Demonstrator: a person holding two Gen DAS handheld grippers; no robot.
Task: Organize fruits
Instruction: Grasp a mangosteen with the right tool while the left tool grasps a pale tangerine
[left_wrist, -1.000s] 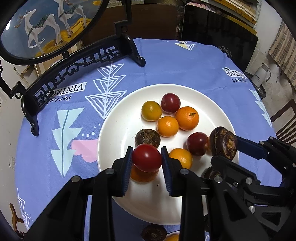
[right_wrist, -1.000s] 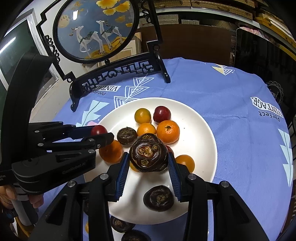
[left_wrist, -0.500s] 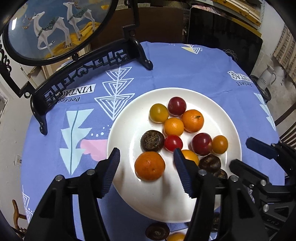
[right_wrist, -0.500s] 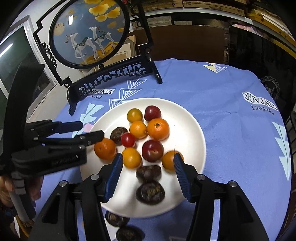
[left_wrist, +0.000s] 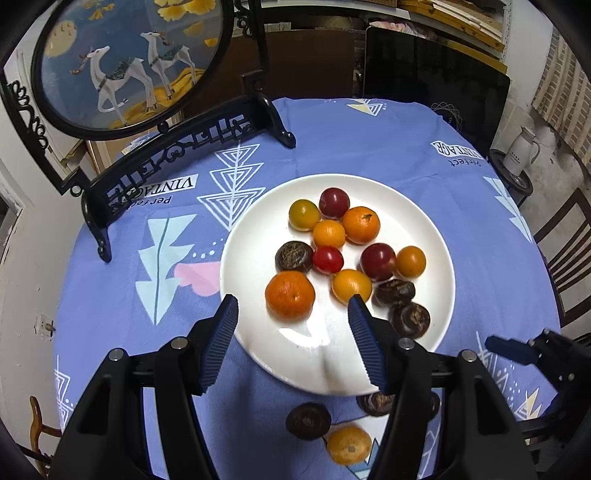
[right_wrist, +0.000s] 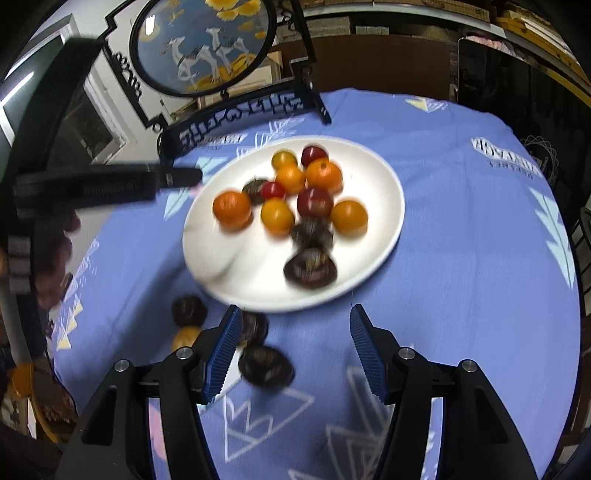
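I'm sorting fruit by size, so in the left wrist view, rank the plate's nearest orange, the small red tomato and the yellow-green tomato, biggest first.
1. Nearest orange, though nearness to the camera flatters it.
2. Yellow-green tomato.
3. Small red tomato; close to the yellow-green one, so unsure.

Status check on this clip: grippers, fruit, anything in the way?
Left gripper and right gripper: jaws opening, nothing between them. White plate holds the fruit pile. Stray dark fruit and small orange on the cloth. Nothing in the way.

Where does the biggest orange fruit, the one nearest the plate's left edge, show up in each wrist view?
Left wrist view: the big orange fruit lies low and left on the plate, just past the fingertips.
Right wrist view: it is the leftmost fruit on the plate.
Shared landmark: the small red tomato.
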